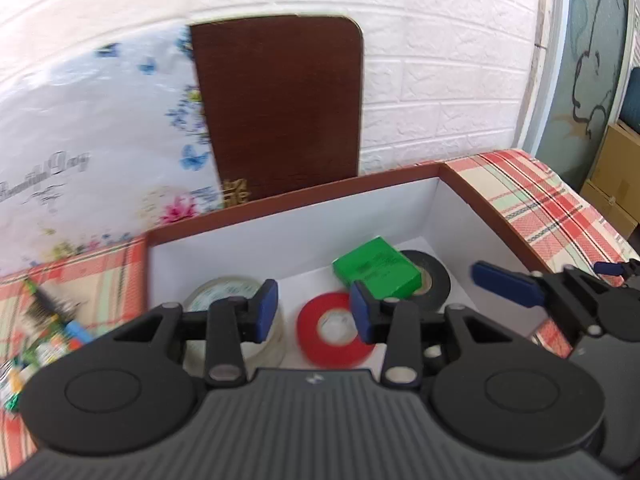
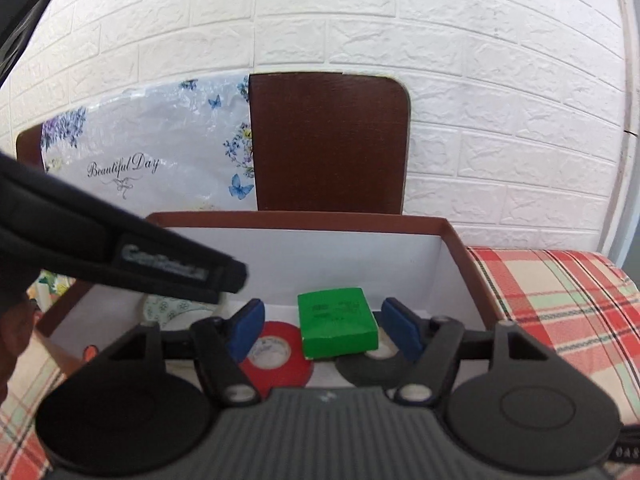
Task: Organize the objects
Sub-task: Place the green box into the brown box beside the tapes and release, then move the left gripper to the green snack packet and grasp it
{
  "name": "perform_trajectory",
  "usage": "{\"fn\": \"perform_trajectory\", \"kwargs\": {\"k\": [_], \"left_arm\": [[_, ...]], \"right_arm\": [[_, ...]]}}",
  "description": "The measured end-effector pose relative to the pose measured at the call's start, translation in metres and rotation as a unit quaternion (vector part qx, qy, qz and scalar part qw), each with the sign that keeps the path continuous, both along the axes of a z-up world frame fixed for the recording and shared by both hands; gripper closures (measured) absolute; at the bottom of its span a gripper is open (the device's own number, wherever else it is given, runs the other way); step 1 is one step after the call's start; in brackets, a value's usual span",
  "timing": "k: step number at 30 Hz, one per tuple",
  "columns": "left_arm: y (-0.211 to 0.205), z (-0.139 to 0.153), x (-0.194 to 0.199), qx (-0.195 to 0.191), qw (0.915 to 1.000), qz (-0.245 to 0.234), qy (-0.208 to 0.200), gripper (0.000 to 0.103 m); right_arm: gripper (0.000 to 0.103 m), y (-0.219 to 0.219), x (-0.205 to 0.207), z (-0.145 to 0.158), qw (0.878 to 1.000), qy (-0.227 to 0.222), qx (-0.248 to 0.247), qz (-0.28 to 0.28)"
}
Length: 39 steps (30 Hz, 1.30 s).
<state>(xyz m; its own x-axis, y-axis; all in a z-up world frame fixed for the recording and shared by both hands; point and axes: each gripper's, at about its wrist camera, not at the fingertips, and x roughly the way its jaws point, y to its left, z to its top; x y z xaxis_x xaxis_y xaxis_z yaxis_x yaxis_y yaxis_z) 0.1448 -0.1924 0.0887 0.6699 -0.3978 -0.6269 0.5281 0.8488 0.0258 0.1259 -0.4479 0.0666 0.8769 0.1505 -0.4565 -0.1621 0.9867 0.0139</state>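
White brick wall behind, your left hand-held gripper (image 1: 314,312) and right hand-held gripper (image 2: 322,330) hung apart and empty over the box (image 1: 496,208), so next you'd grab worktop clutter (image 1: 52,320).

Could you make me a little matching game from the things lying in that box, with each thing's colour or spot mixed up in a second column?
Things:
1. small flat box
2. tape roll under that box
3. tape roll in the middle
4. tape roll at the left end

Descriptions:
a. clear, whitish
b. red
c. green
d. black

All four lie inside the white-lined carton.

Pairs: 1-c, 2-d, 3-b, 4-a
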Motion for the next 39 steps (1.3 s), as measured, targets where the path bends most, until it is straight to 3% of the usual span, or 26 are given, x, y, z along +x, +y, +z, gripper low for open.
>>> {"fn": "perform_trajectory", "kwargs": {"k": [8,12,15,26,39], "left_arm": [[0.047,0.002,-0.056,-0.011,0.9998,0.014,-0.011,0.057],[0.065,-0.008,-0.079,-0.004,0.9996,0.021,-0.02,0.052],[0.076,-0.02,-0.084,0.003,0.9995,0.029,-0.007,0.052],[0.13,-0.048,-0.08,0.014,0.9964,0.081,0.023,0.052],[0.195,-0.084,-0.051,0.003,0.9913,0.125,0.042,0.05]], "right_arm": [[0.036,-0.02,-0.091,0.007,0.994,-0.012,0.097,-0.052],[0.036,-0.021,-0.12,-0.002,0.991,0.017,0.118,-0.061],[0.036,-0.012,-0.122,-0.005,0.991,0.04,0.112,-0.054],[0.036,0.027,-0.136,0.011,0.995,0.034,0.092,-0.016],[0.036,0.079,-0.125,-0.01,0.995,0.075,0.054,0.047]]}}
